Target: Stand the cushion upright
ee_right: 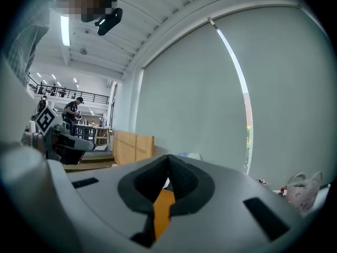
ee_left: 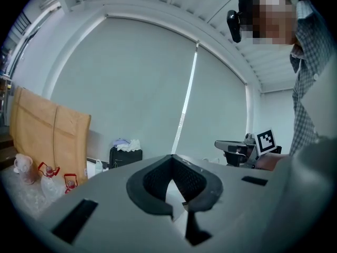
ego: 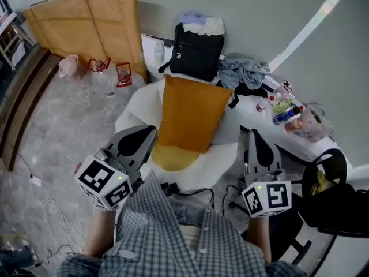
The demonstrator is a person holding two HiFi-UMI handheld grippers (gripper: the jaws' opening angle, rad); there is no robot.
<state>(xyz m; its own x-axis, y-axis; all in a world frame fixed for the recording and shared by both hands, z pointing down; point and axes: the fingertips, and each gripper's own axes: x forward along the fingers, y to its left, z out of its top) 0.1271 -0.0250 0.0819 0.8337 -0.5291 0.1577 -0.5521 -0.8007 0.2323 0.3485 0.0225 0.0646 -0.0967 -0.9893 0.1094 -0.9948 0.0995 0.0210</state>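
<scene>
Holding both tools close before your checked shirt, you grip nothing with either. At the far left, brown cardboard [ego: 86, 25] leans on the wall. Your left tool [ego: 147, 134] has its jaws pressed together and is empty. Just right of it, the orange cushion [ego: 190, 117] stands tilted on the white chair [ego: 137, 105], its top edge near the black bag [ego: 196, 53], apart from both tools. Your right tool [ego: 253, 135] is also closed and empty. Further right, small bottles [ego: 285, 115] lie on the white table [ego: 253, 119]; their labels are too small to read.
</scene>
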